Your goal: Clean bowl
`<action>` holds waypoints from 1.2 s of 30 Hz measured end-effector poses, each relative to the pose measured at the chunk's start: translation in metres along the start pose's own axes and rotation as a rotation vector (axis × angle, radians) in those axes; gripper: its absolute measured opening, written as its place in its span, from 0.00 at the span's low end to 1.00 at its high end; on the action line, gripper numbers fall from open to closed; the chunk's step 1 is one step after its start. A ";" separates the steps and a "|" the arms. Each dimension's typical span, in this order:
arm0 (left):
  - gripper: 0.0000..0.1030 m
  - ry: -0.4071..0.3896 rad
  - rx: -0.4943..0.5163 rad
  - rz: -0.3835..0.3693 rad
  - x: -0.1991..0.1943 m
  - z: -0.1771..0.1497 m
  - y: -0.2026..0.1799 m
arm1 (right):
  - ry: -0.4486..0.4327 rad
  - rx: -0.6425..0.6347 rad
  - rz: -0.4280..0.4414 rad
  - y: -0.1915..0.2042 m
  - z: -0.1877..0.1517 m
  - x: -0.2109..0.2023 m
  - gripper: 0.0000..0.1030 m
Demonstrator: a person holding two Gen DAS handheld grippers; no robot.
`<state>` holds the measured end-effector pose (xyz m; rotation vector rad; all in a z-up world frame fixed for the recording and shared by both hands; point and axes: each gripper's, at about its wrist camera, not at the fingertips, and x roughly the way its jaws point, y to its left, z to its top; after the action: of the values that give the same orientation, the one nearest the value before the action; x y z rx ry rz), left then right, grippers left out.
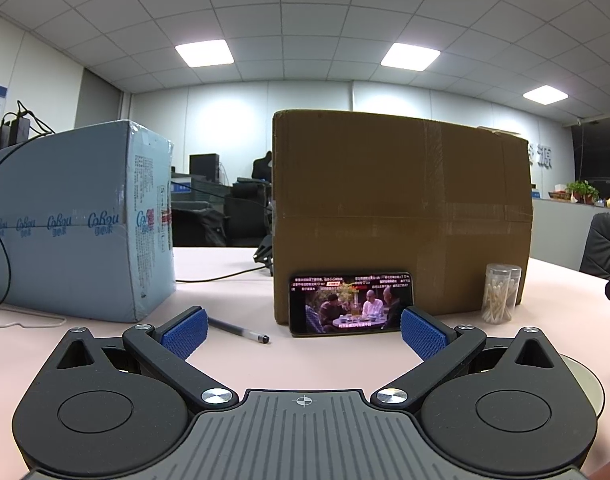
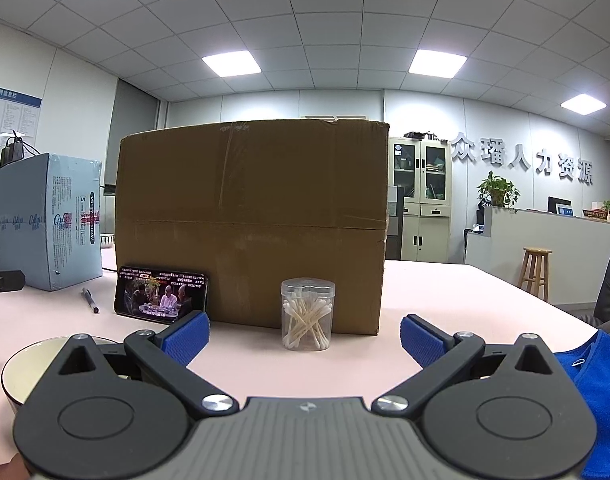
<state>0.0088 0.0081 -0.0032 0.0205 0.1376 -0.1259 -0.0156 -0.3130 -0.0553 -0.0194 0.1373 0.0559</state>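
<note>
i see both tongs spread wide and empty, the left gripper point(image 1: 303, 330) and right gripper point(image 2: 304, 336) level above the pink table point(image 2: 445, 292), probably staged before any reach. one metal bowl point(image 2: 21, 364) sits at lower left of the right view, half behind that gripper's body. one blue cloth point(image 2: 585, 376) lies at lower right, likely for wiping. one phone point(image 1: 351, 304) leans on the cardboard box point(image 1: 401, 208), propped for watching. one cotton swab jar point(image 2: 307, 314), one pen point(image 1: 239, 330), one blue carton point(image 1: 77, 220).

Both wrist views low over table point(image 1: 305, 360), facing shared cardboard box point(image 1: 401, 216)
</note>
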 end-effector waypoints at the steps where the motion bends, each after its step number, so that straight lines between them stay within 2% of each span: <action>1: 1.00 0.000 0.000 0.000 0.000 0.000 0.000 | 0.000 0.000 0.000 0.000 0.000 0.000 1.00; 36: 1.00 0.005 -0.003 -0.001 0.000 0.000 0.000 | 0.013 -0.007 0.009 0.002 0.001 0.001 1.00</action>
<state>0.0088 0.0081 -0.0030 0.0173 0.1428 -0.1267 -0.0142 -0.3111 -0.0541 -0.0258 0.1497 0.0650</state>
